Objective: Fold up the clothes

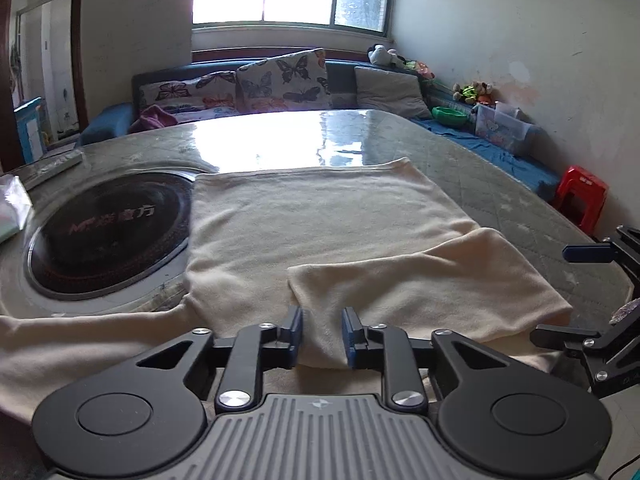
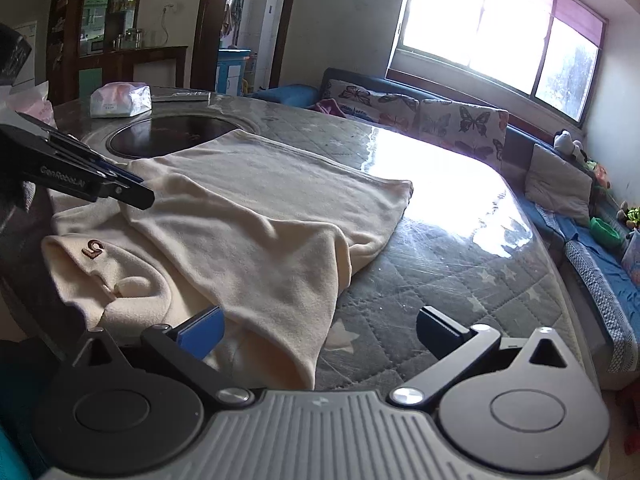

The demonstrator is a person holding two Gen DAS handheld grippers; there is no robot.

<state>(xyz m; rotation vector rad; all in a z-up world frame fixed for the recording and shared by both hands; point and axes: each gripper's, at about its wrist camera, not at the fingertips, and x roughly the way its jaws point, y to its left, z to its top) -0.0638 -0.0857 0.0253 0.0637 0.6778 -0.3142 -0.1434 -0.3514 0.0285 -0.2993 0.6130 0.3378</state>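
A cream garment (image 1: 320,216) lies flat on the round table (image 1: 500,184), with one sleeve folded across its near right part. The same garment (image 2: 260,208) shows a small brown mark near its collar in the right wrist view. My left gripper (image 1: 322,330) sits at the near edge, its jaws narrowly apart and shut on a thick fold of the cloth. Seen from the right wrist view, the left gripper (image 2: 134,192) rests over the garment's left side. My right gripper (image 2: 320,328) is wide open above the folded sleeve's edge and holds nothing.
A black round hob (image 1: 108,236) is set into the table, partly under the garment. A tissue pack (image 2: 120,100) and a flat grey object (image 1: 60,166) lie at the far side. A sofa with butterfly cushions (image 1: 280,80) and a red stool (image 1: 582,196) stand beyond.
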